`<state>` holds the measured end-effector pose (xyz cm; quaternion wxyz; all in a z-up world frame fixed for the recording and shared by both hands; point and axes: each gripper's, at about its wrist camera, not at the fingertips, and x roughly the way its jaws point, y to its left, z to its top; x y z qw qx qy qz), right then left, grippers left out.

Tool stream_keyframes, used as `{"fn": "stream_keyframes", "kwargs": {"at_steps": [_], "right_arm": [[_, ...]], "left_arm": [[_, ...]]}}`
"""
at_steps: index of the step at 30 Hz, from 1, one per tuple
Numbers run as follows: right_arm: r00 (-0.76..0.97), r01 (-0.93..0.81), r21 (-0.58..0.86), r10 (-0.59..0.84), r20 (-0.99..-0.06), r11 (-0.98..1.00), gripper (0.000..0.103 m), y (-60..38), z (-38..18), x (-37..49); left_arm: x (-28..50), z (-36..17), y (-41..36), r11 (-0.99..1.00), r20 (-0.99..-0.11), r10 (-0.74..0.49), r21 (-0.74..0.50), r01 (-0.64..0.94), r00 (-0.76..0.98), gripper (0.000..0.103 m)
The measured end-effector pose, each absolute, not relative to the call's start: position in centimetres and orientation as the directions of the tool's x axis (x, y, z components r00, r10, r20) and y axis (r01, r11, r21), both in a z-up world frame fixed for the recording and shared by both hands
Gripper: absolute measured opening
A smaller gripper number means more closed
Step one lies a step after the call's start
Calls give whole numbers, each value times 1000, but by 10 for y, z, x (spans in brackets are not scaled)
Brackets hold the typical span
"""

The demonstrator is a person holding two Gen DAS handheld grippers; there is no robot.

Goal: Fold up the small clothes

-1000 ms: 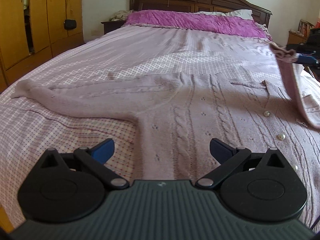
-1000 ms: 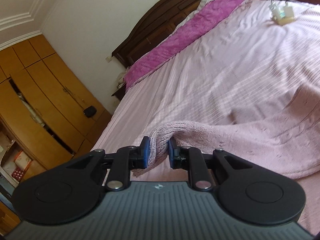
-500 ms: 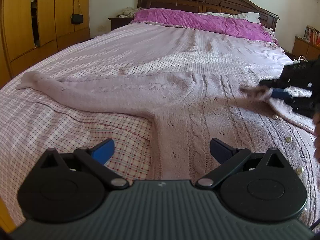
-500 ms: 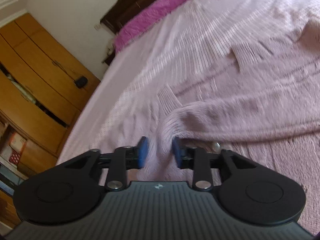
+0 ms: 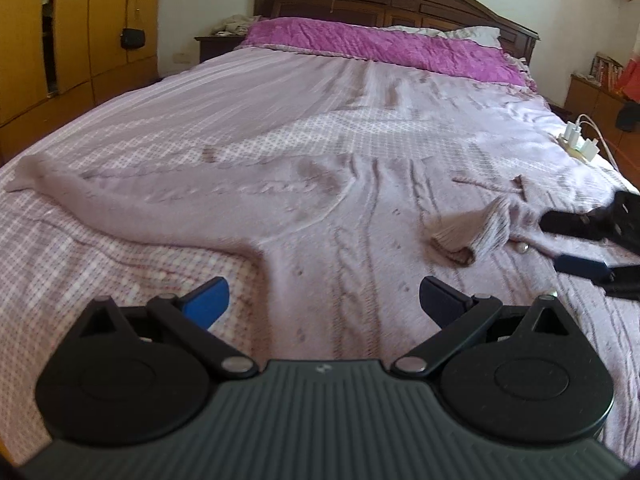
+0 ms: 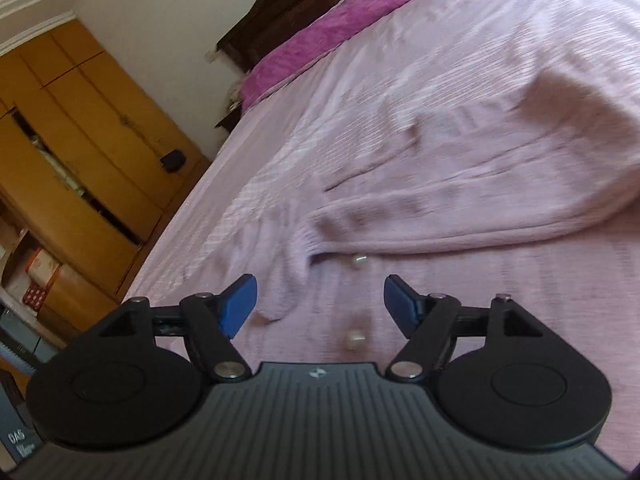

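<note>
One knitted lilac cardigan (image 5: 328, 216), spread flat over the checked bedcover (image 5: 100, 276), left sleeve (image 5: 120, 200) stretched out sideways, right sleeve (image 6: 460, 216) folded across the front, cuff (image 5: 468, 232) resting beside the pearl buttons (image 6: 356, 338). Right gripper (image 6: 318, 304) low above that cuff, jaws just opened wide, nothing pressed between. Left gripper (image 5: 324, 300) over the cardigan's lower part, spread apart, empty. Purple pillow (image 5: 380, 46) and dark headboard (image 5: 400, 0) behind, wooden wardrobe (image 5: 72, 28) at left.
</note>
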<state>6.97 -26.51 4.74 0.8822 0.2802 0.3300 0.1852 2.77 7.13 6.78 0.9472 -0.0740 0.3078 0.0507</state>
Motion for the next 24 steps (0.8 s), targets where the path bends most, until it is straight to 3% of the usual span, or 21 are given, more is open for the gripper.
{"fn": "stream_keyframes", "kwargs": {"at_steps": [12, 18, 24], "right_arm": [[821, 92, 647, 310, -479, 757, 78, -361, 30, 38], [835, 150, 682, 277, -475, 716, 78, -386, 15, 35], [846, 162, 694, 263, -463, 701, 78, -393, 12, 36]], "left_arm": [[56, 76, 28, 995, -579, -37, -98, -24, 815, 103], [73, 71, 8, 986, -586, -110, -164, 15, 803, 103], [88, 60, -27, 997, -558, -53, 14, 73, 828, 101]]}}
